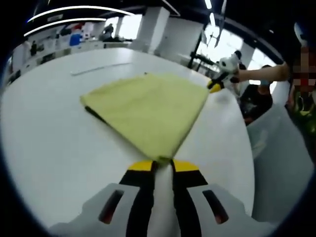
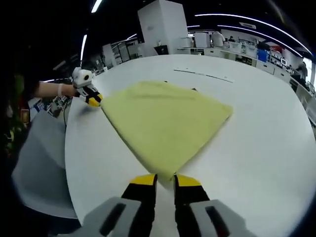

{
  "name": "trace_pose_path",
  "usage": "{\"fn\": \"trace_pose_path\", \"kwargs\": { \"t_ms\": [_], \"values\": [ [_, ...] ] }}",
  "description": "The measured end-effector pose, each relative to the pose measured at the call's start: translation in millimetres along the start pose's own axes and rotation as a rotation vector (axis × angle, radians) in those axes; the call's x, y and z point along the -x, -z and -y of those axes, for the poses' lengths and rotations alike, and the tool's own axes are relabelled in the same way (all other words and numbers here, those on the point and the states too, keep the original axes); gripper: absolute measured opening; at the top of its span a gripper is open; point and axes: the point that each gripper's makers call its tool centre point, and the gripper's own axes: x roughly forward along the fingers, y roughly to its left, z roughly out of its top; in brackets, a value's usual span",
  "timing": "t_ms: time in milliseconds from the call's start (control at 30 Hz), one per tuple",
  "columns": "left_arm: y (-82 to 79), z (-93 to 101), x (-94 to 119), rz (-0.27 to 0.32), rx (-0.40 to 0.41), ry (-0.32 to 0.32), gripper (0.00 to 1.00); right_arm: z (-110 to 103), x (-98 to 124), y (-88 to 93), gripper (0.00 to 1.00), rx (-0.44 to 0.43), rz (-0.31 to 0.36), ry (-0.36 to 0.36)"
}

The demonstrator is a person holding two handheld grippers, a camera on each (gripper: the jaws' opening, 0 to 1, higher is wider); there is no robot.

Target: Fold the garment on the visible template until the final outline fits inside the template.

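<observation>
- one yellow garment (image 1: 148, 111), already folded to a rough wedge, lies flat near the middle of the white worktop (image 1: 44, 148), its far edge toward the back.
- the left gripper (image 1: 163, 167) is clenched on one near corner of the cloth; the right gripper (image 2: 165, 178) pinches the opposite corner.
- two grippers, one garment; a dark strip (image 1: 96, 114) peeks from under the cloth's edge, perhaps the template.
- risk: uneven pulling could drag the cloth off that outline, or a thin pinch could slip and let the fold spring open.

Soft matt cloth garment (image 1: 148, 111) (yellow) — smooth white table (image 1: 44, 143).
</observation>
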Motion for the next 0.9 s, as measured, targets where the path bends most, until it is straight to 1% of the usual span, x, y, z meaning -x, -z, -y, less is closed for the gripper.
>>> {"fn": "trace_pose_path", "kwargs": {
  "t_ms": [167,233,267,567,667,900],
  "values": [
    [1.1,-1.5,-1,0.003,0.010,-0.005,0.05,1,0,0.4,0.04,-0.008,0.001,0.002],
    [0.9,-0.6,-1,0.007,0.011,-0.002,0.02,1,0,1.0,0.00,-0.009,0.000,0.003],
    [1.0,0.2,-1,0.007,0.011,0.001,0.00,1,0,1.2,0.00,-0.011,0.000,0.004],
    [3.4,-2.5,4,0.000,0.000,0.006,0.00,1,2,0.2,0.00,-0.033,0.008,-0.003],
    [4.5,-3.8,7,-0.007,-0.005,0.001,0.00,1,4,0.9,0.00,-0.025,0.004,-0.006],
    [7.4,2.0,11,-0.023,-0.024,0.016,0.00,-3,9,5.9,0.00,-0.017,-0.015,-0.021]
  ]
}}
